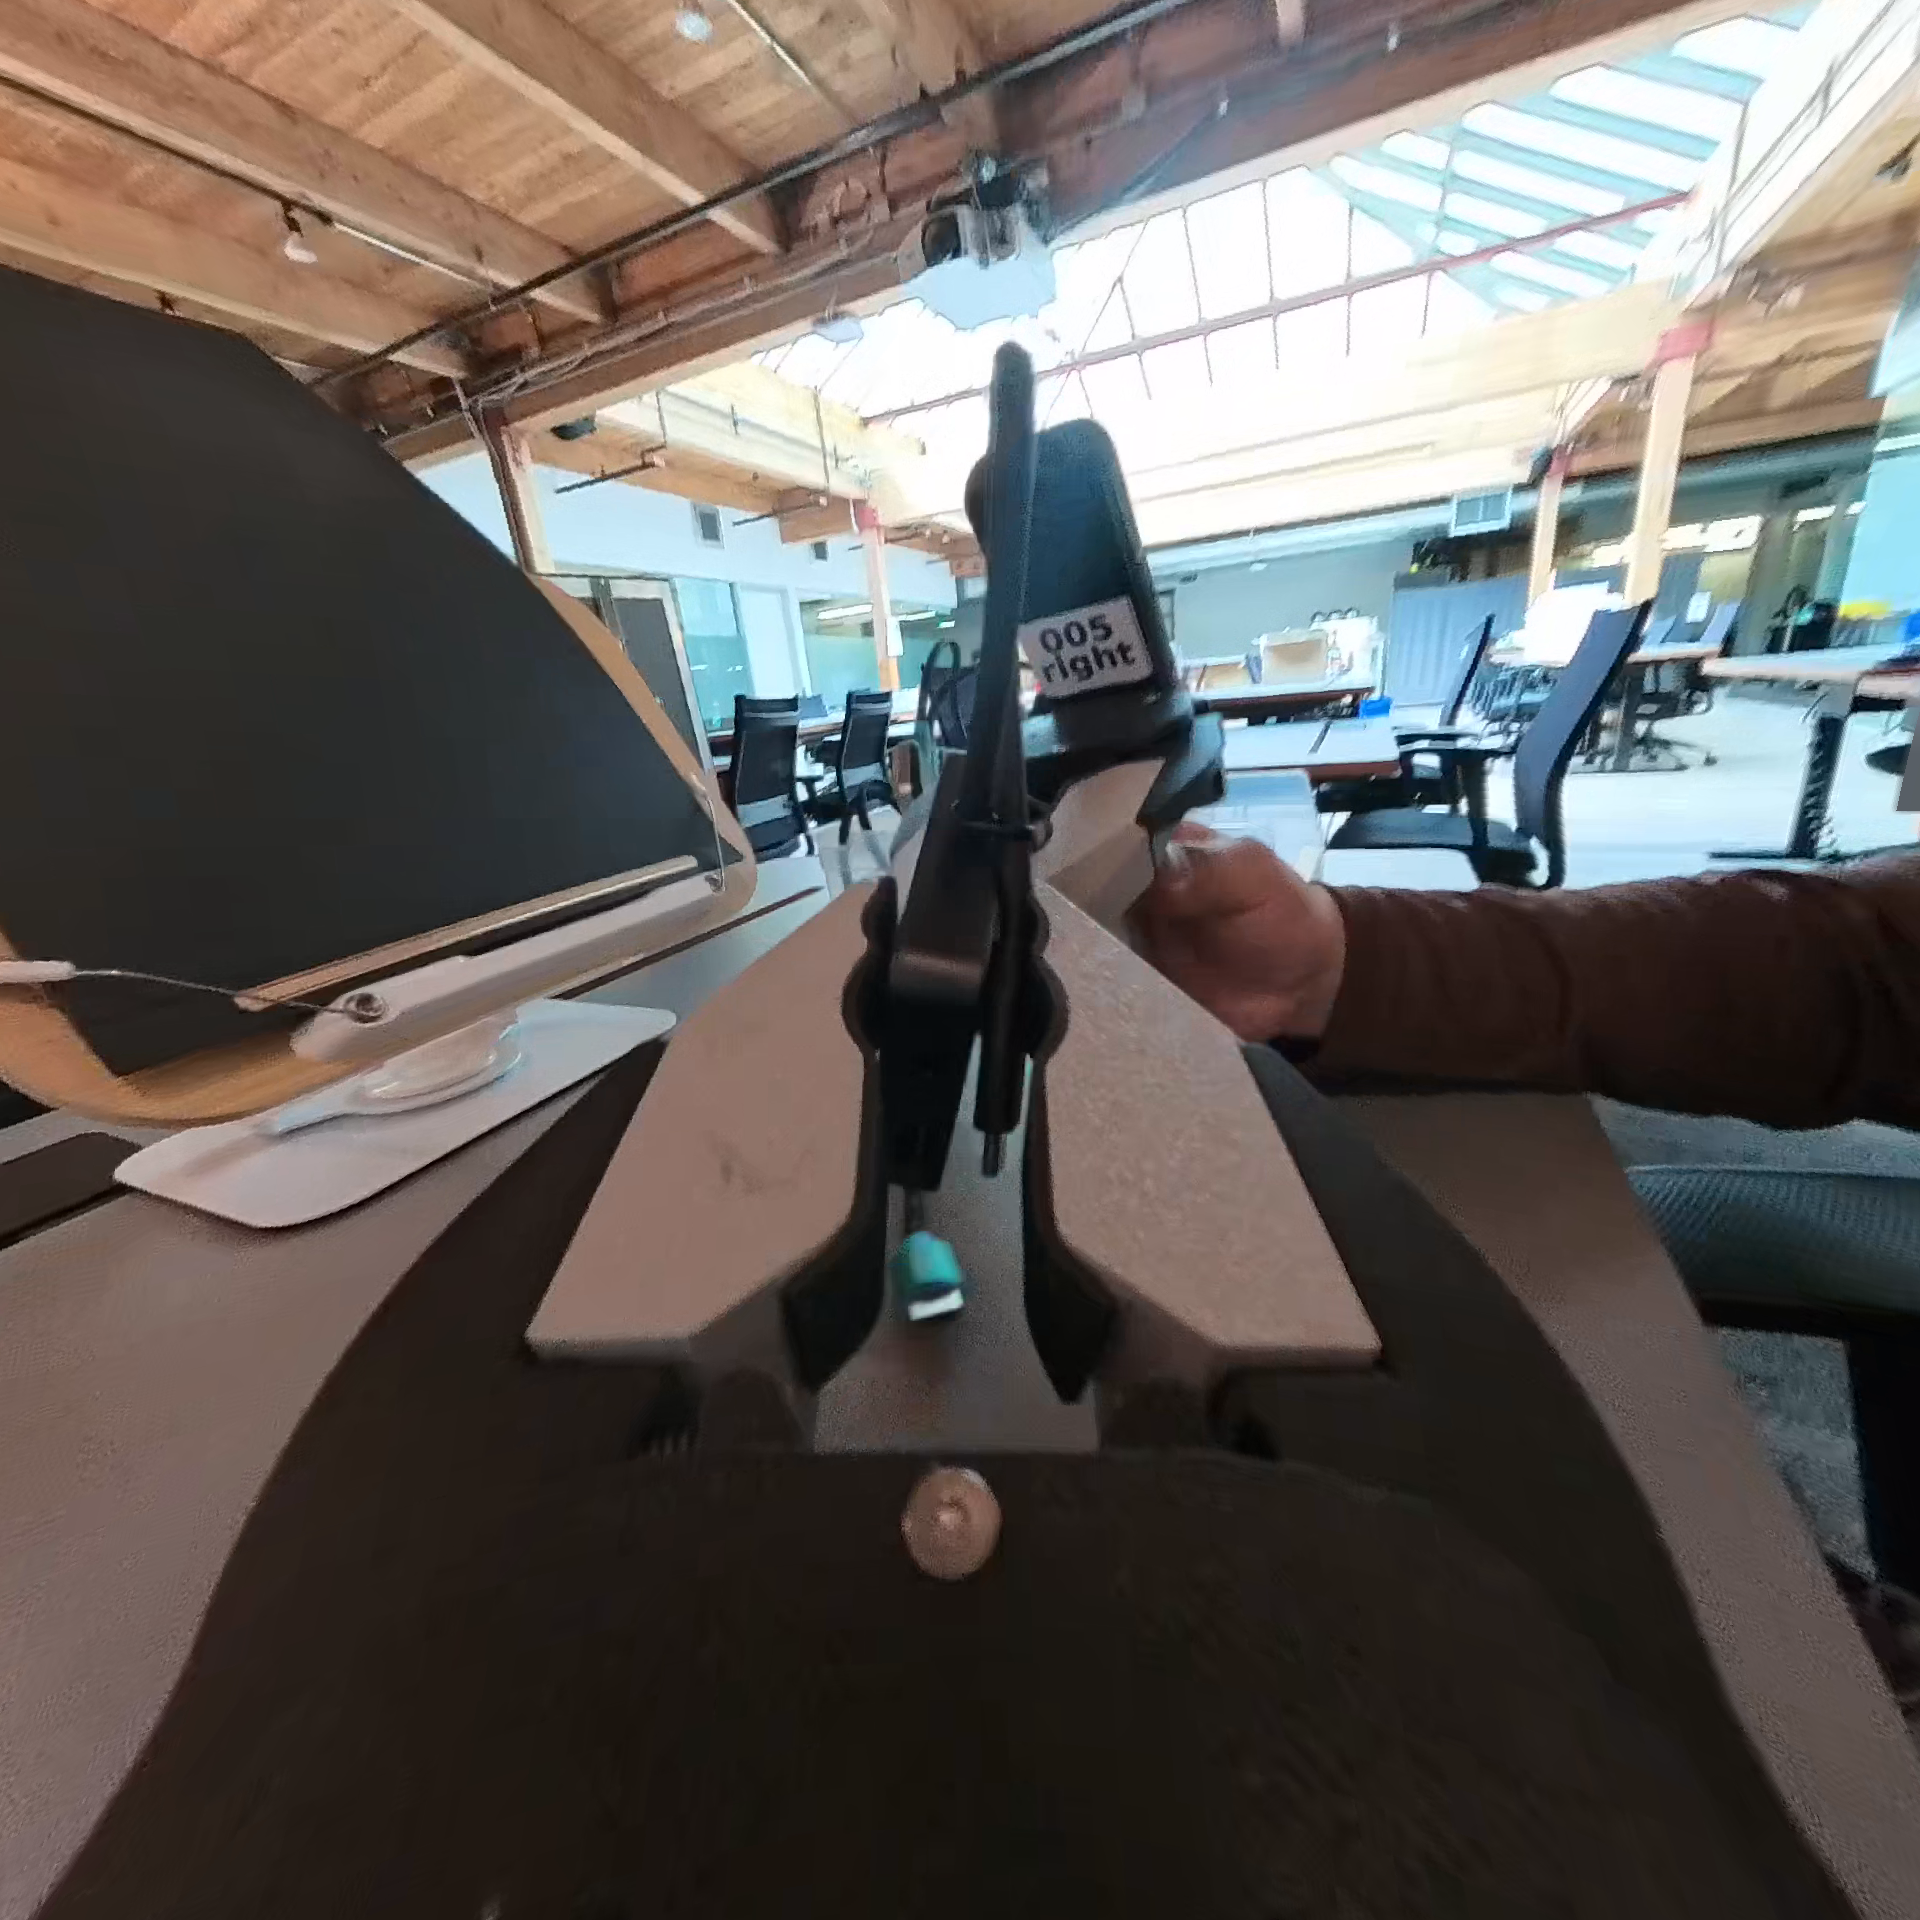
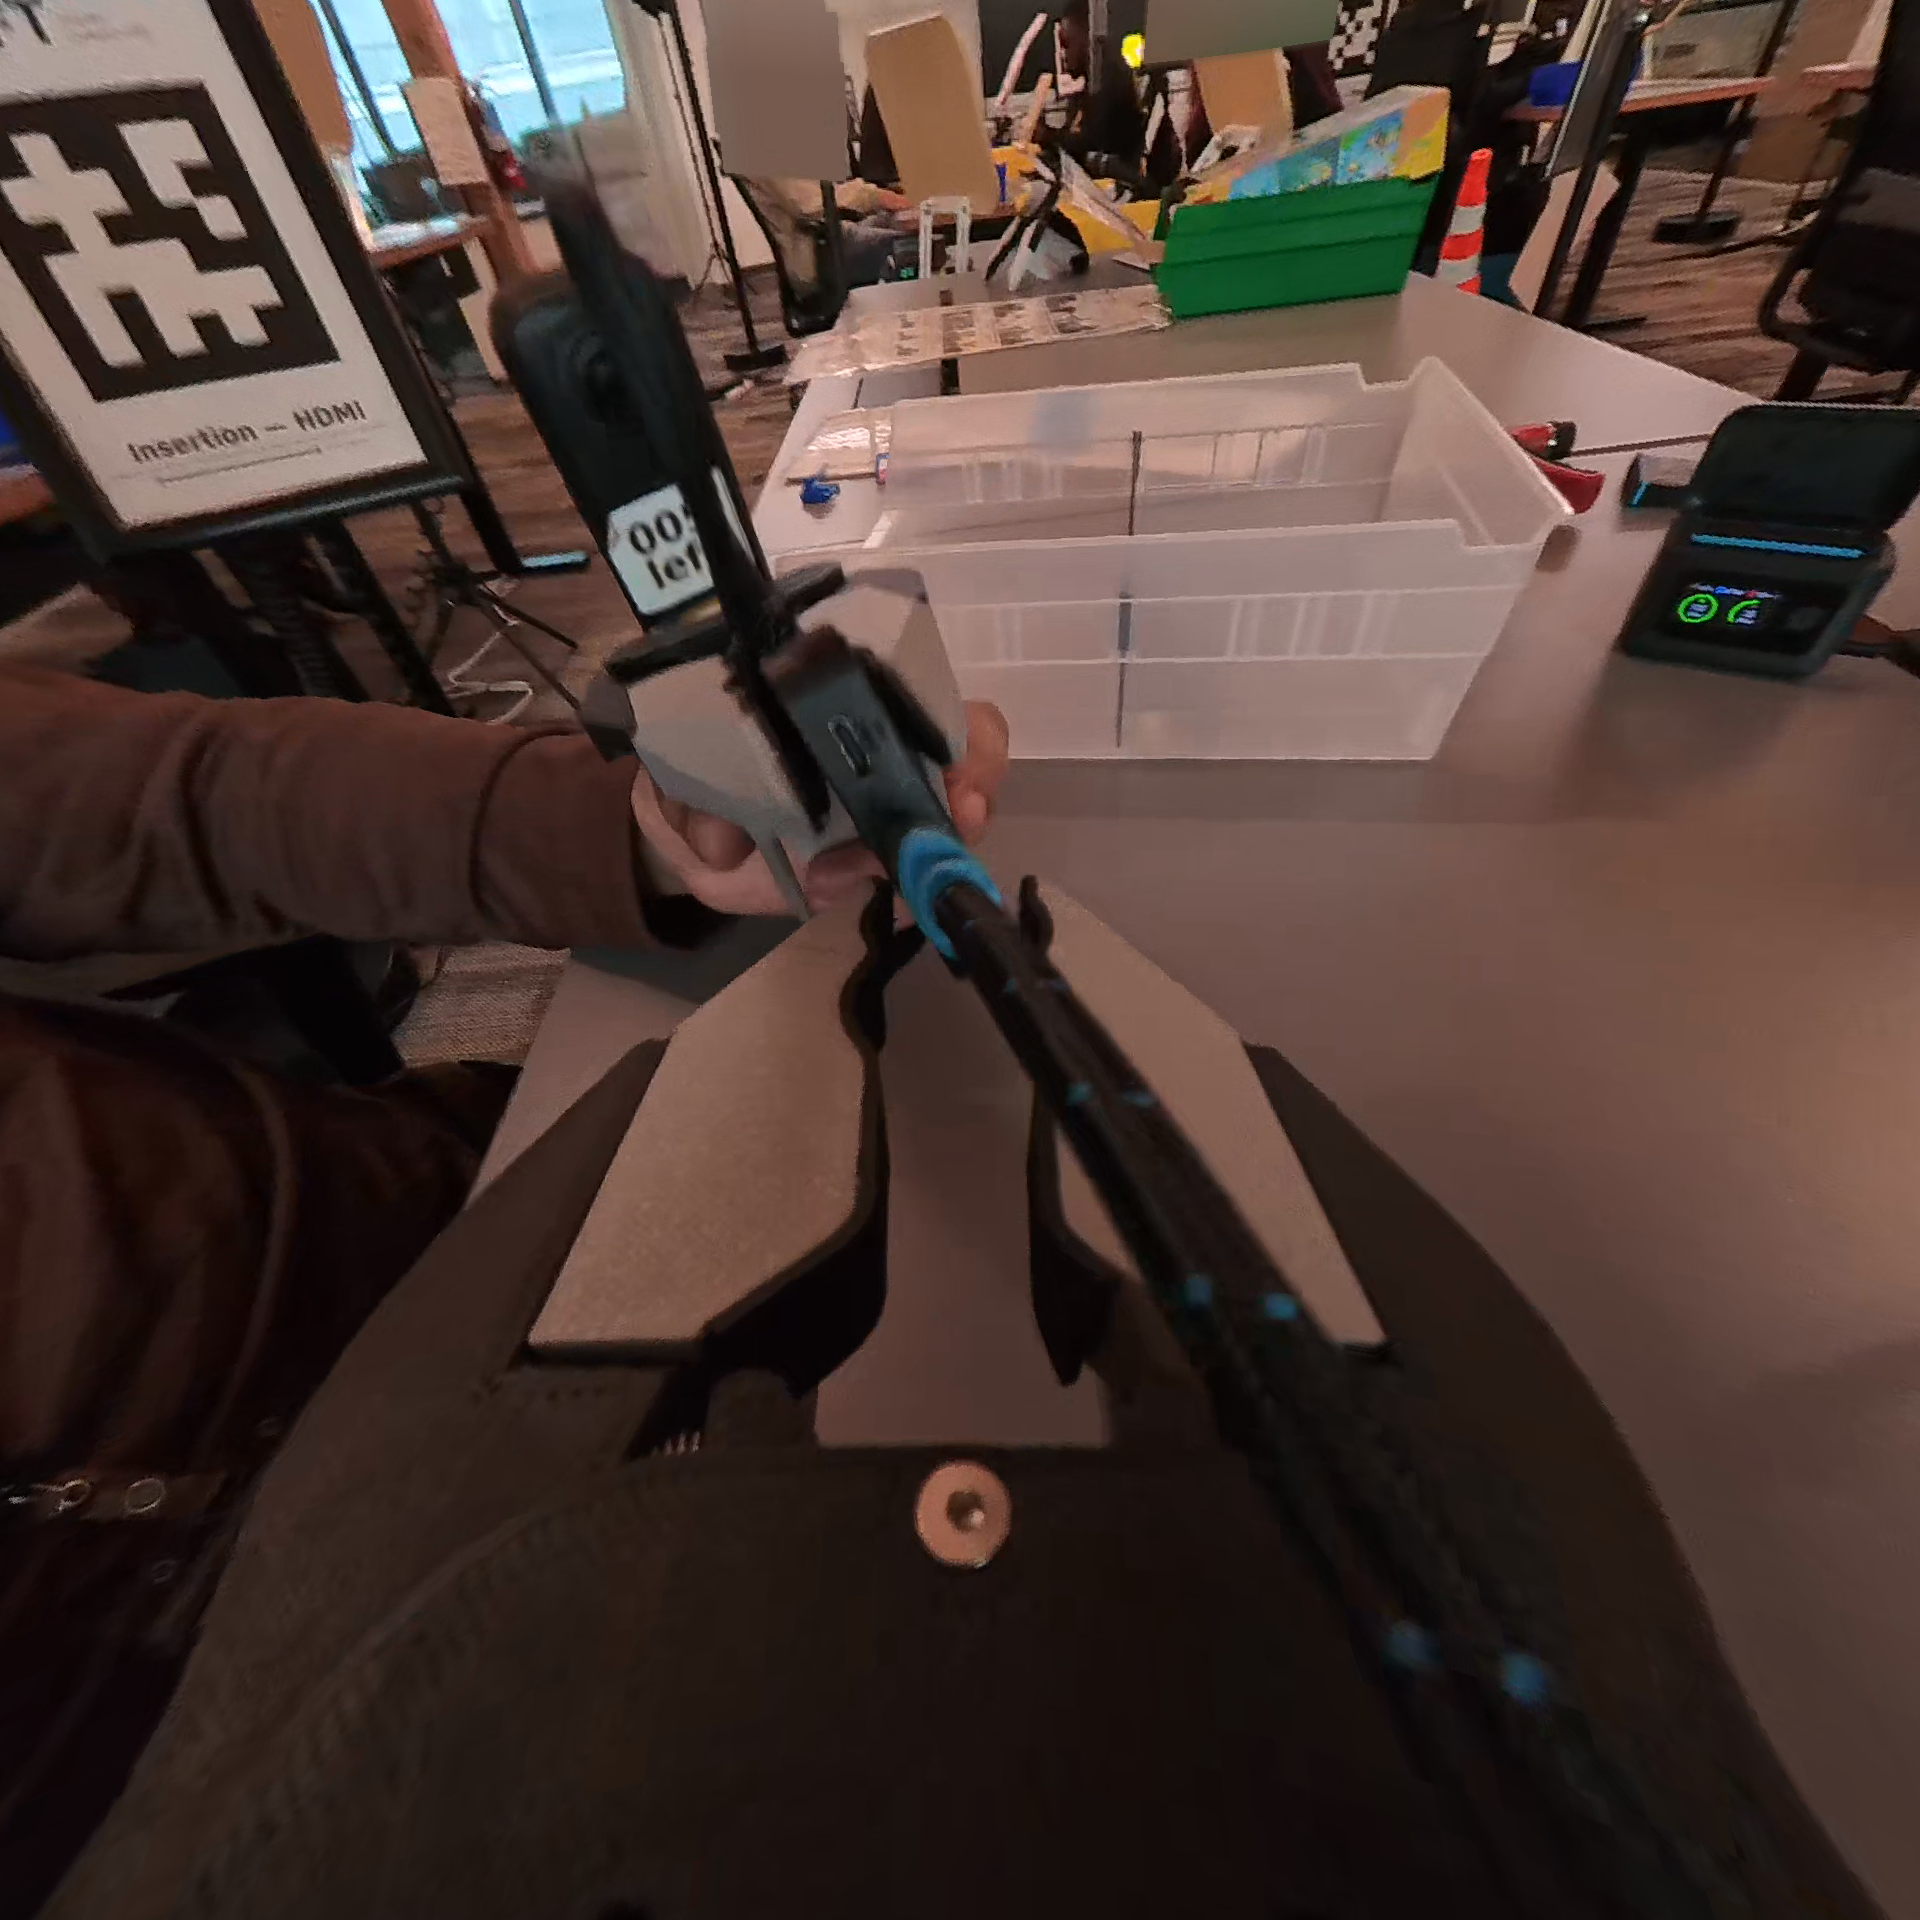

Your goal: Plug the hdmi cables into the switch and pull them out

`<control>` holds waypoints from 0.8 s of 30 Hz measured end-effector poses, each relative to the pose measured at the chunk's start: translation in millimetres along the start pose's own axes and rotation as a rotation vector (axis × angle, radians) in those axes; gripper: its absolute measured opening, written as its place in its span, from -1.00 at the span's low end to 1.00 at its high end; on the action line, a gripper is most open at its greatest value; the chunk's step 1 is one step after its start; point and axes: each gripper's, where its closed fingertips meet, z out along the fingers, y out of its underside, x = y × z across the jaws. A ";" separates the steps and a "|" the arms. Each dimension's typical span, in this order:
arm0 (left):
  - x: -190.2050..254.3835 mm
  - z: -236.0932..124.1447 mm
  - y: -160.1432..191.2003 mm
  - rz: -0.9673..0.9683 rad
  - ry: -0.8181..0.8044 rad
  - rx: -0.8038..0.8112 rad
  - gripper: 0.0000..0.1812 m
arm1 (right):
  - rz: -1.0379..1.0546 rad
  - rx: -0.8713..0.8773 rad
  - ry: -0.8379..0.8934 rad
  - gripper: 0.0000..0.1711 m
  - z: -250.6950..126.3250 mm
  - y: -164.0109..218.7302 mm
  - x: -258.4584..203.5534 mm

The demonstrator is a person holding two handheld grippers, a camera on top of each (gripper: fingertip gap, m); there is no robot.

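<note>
Right wrist view: cable [image 2: 1132,1143] perhaps mid-table [image 2: 1558,987].

A wooden beamed ceiling [image 1: 436,135] runs above, broken by a bright skylight [image 1: 1455,229] that floods the open office with daylight. Black office chairs [image 1: 1496,748] stand at long desks [image 1: 1787,670] farther back, and a dark curved panel [image 1: 260,644] rises at the left of the grey counter [image 2: 1507,987]. Across the room, a framed marker sign [image 2: 177,270] stands on a stand, green bins [image 2: 1299,244] sit on a farther table beside an orange cone [image 2: 1467,218], over carpeted floor [image 2: 499,997].
</note>
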 end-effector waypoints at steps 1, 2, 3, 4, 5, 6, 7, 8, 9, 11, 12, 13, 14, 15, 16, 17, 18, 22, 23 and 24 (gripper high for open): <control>2.0 1.6 4.1 0.007 0.004 -0.020 -0.78 | 0.016 0.016 -0.015 -0.72 -1.7 -2.5 -1.6; 4.8 3.6 8.6 -0.004 0.019 -0.039 -0.78 | 0.033 0.023 -0.034 -0.73 -3.3 -3.7 -3.1; 6.0 4.6 9.2 -0.033 0.027 -0.035 -0.79 | 0.045 0.019 -0.045 -0.74 -4.2 -2.8 -3.4; 6.1 4.9 10.8 -0.044 0.034 -0.045 -0.79 | 0.047 0.008 -0.051 -0.75 -4.6 -0.7 -3.4; 4.9 4.7 12.7 -0.043 0.031 -0.059 -0.78 | 0.040 -0.008 -0.050 -0.77 -4.6 1.8 -3.4; 2.7 4.4 14.1 -0.039 0.019 -0.066 -0.78 | 0.028 -0.026 -0.044 -0.79 -4.7 3.9 -3.2; 1.0 4.1 14.8 -0.036 0.007 -0.070 -0.77 | 0.011 -0.038 -0.033 -0.79 -5.3 4.8 -2.5; -0.9 3.7 14.6 -0.030 -0.008 -0.070 -0.75 | -0.005 -0.047 -0.017 -0.80 -6.6 4.9 -1.1; -4.9 2.9 13.0 -0.018 -0.035 -0.063 -0.71 | -0.017 -0.054 0.001 -0.80 -8.2 5.0 0.8; -17.9 -1.5 6.4 0.016 -0.122 -0.028 -0.58 | -0.019 -0.061 0.030 -0.80 -13.0 4.6 5.2; -24.8 -4.0 4.9 0.026 -0.166 -0.020 -0.54 | -0.012 -0.066 0.046 -0.81 -16.1 4.8 8.2; -30.9 -5.7 6.1 0.033 -0.204 -0.028 -0.51 | -0.003 -0.078 0.067 -0.82 -19.7 6.3 11.8; -35.6 -6.4 8.9 0.037 -0.233 -0.047 -0.49 | 0.006 -0.094 0.091 -0.82 -23.7 8.2 15.9; -40.0 -7.1 12.0 0.043 -0.259 -0.066 -0.48 | 0.019 -0.107 0.118 -0.83 -28.1 9.2 19.9; -44.8 -7.8 15.5 0.052 -0.287 -0.089 -0.48 | 0.031 -0.119 0.148 -0.84 -33.1 8.5 23.8; -49.9 -9.0 20.2 0.069 -0.321 -0.122 -0.49 | 0.034 -0.132 0.177 -0.84 -38.9 5.6 27.0; -55.0 -10.5 22.9 0.096 -0.359 -0.153 -0.49 | 0.032 -0.147 0.200 -0.85 -44.8 0.8 28.6; -64.9 -17.6 28.2 0.218 -0.462 -0.236 -0.58 | -0.018 -0.195 0.312 -0.86 -77.2 -44.8 34.6; -61.9 -16.1 29.0 0.240 -0.453 -0.242 -0.58 | -0.046 -0.204 0.360 -0.86 -89.6 -61.6 39.2; -59.4 -14.7 30.0 0.263 -0.447 -0.251 -0.58 | -0.072 -0.213 0.408 -0.86 -103.9 -78.7 44.5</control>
